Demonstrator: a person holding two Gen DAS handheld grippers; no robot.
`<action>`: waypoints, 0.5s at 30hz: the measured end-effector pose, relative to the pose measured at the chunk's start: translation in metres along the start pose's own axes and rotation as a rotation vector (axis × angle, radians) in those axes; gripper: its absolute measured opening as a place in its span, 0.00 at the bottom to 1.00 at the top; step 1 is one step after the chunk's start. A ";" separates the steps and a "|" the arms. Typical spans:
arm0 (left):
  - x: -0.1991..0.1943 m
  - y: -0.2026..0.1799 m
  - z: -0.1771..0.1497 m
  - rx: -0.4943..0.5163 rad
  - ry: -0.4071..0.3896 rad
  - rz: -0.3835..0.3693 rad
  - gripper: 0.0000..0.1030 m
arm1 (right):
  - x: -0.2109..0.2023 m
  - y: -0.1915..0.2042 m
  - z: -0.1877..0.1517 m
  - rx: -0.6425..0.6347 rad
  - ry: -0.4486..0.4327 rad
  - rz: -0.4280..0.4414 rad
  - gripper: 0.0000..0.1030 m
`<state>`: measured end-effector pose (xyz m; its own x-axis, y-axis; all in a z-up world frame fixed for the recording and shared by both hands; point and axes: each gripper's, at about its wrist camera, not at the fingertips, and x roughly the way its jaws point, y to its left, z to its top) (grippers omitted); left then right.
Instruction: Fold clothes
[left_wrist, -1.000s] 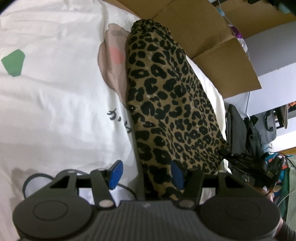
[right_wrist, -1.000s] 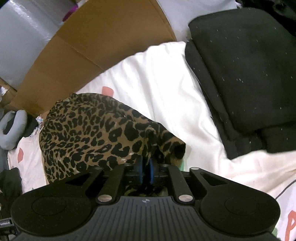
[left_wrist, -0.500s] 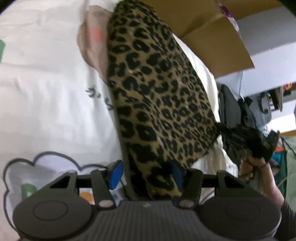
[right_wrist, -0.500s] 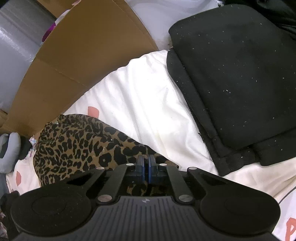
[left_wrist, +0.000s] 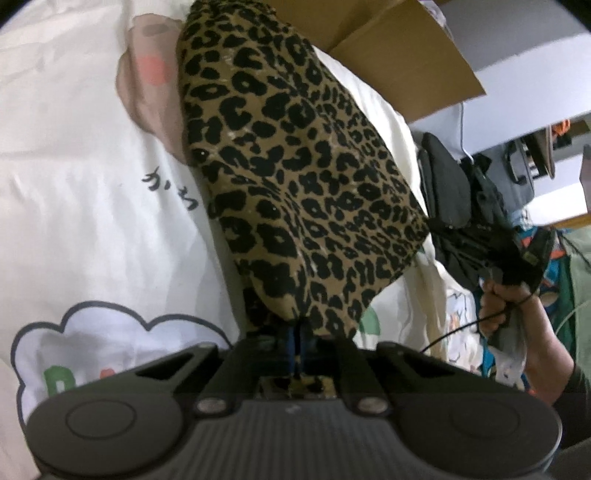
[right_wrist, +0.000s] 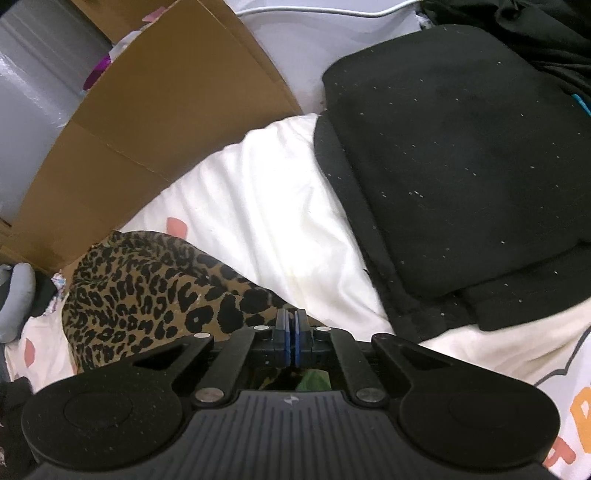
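Leopard-print garment (left_wrist: 295, 177) lies on bed w/ white printed duvet (left_wrist: 74, 166), folded to a long narrow strip. Long axis runs straight away from left claw (left_wrist: 297, 339) toward cardboard box (left_wrist: 399, 55) at far end; far end narrower, looks gathered, poss. waistband — can't confirm.

Left claw: blue pads pressed together on near corner of strip, cloth pinched betw. them. Garment directly ahead of it, rising slightly at the grip.

Right claw (right_wrist: 291, 341): pads almost touching, thin gap; leopard cloth sits under/behind them and green scrap shows below, but whether fabric is actually caught — can't tell. From this side garment (right_wrist: 147, 295) spreads to left & ahead. In left view the person's hand (left_wrist: 506, 306) holds that tool off the strip's right near corner.

Both claws at same near end, one per corner; left has the sure hold. Judgement: near edge is the one gripped, so any fold would carry it along long axis toward box end.

Folded black clothes (right_wrist: 461, 177) stacked well apart, right of strip.
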<state>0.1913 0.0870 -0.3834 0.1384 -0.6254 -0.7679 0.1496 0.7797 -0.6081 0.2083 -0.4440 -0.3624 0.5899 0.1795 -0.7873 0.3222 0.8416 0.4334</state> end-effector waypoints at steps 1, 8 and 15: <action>0.000 -0.001 0.001 0.007 0.004 0.000 0.02 | 0.000 0.000 -0.001 -0.004 0.000 -0.009 0.00; 0.000 0.001 0.002 0.053 0.024 0.014 0.02 | -0.004 -0.001 -0.003 -0.003 -0.016 -0.036 0.00; 0.003 0.003 0.005 0.092 0.037 0.025 0.02 | -0.009 0.001 -0.002 -0.014 -0.020 -0.048 0.00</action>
<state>0.1971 0.0871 -0.3870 0.1076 -0.6030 -0.7904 0.2360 0.7878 -0.5689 0.2018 -0.4438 -0.3558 0.5889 0.1289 -0.7978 0.3400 0.8560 0.3893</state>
